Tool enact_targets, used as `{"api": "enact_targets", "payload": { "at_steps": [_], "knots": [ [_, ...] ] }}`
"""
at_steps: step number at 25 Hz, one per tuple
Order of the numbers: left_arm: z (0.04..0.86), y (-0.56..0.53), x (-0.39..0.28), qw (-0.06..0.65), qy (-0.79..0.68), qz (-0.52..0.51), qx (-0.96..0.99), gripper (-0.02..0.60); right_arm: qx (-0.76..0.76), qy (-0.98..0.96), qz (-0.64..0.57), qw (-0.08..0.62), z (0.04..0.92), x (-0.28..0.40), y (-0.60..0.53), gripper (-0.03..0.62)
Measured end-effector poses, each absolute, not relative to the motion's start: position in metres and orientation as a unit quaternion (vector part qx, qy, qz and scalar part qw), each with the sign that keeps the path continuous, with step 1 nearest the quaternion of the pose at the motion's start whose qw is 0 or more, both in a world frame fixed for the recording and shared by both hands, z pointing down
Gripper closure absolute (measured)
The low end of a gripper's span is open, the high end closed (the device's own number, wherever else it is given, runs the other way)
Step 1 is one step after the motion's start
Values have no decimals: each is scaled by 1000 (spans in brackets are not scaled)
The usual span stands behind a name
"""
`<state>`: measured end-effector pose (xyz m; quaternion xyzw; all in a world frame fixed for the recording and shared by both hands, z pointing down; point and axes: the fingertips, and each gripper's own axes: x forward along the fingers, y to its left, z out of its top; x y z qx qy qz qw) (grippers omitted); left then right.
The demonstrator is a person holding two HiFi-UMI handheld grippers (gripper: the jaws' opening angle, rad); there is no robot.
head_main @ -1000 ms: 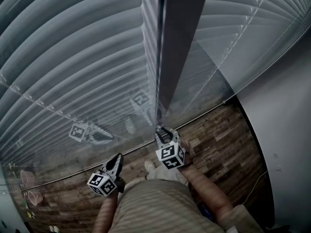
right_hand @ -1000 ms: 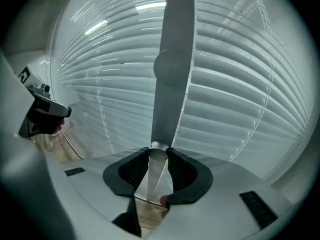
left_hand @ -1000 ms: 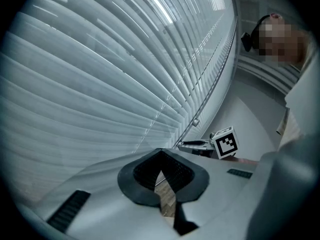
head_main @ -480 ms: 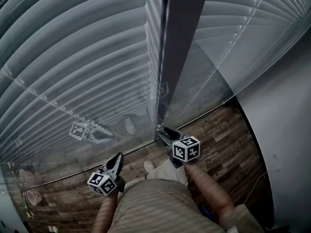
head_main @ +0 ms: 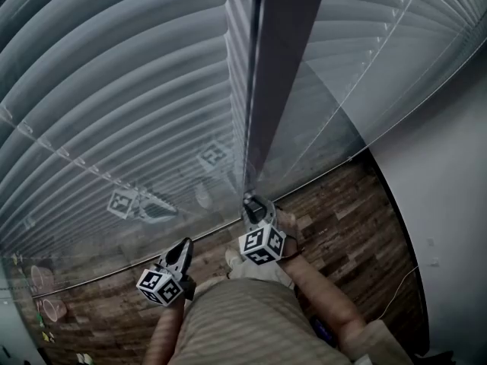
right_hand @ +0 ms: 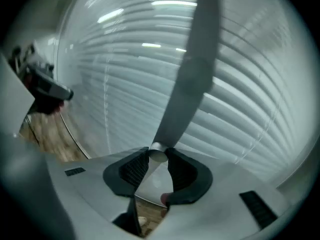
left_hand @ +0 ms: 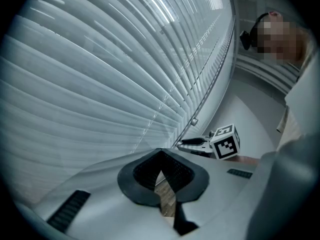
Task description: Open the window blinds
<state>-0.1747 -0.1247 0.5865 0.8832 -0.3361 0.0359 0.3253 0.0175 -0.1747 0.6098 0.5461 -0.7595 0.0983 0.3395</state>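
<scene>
Pale horizontal blinds (head_main: 114, 90) fill the window ahead; their slats (right_hand: 260, 99) lie nearly flat against it. A grey tilt wand (head_main: 281, 67) hangs down in front of them. My right gripper (head_main: 256, 204) is shut on the wand's lower end (right_hand: 158, 154), which sits between the pad tips. Those jaws have just been closing on it. In the left gripper view the right gripper (left_hand: 192, 142) reaches to the blinds' (left_hand: 100, 84) lower corner. My left gripper (head_main: 185, 246) hangs lower left, away from the blinds, shut with nothing in it (left_hand: 160, 153).
The wood-plank floor (head_main: 342, 226) runs along below the blinds' bottom rail (head_main: 152, 257). A grey wall (head_main: 445, 204) stands at the right, with a thin cord (head_main: 403, 287) on the floor beside it. Small objects (head_main: 46, 309) lie at lower left. The person's trousers (head_main: 236, 318) fill the bottom centre.
The right gripper rolled one way around the wand, then back: its marker cube swung out to the right and returned to the left. The left gripper stayed still.
</scene>
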Motion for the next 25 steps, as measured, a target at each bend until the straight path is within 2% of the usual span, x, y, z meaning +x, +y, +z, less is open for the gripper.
{"api": "enact_targets", "payload": {
  "at_steps": [1, 2, 6, 13, 17, 23, 24, 25],
  "knots": [
    [586, -124, -174, 326, -335, 36, 883, 571, 548, -745, 63, 374, 609, 16, -175, 468],
    [585, -124, -172, 326, -334, 36, 884, 571, 550, -745, 64, 373, 608, 16, -174, 468],
    [582, -125, -169, 324, -329, 35, 886, 571, 538, -774, 113, 313, 607, 16, -174, 465],
    [585, -125, -175, 326, -336, 31, 883, 571, 515, -789, 327, 79, 612, 32, -168, 427],
    [588, -126, -180, 328, -340, 32, 881, 571, 499, -777, 384, 13, 613, 32, -171, 428],
    [585, -128, -179, 326, -340, 30, 881, 571, 505, -767, 395, 30, 616, 26, -176, 464],
    [585, -129, -179, 326, -340, 29, 881, 571, 510, -768, 385, 50, 616, 26, -176, 465],
    [586, -129, -179, 326, -340, 30, 881, 571, 523, -773, 343, 102, 616, 25, -176, 465]
  ]
}}
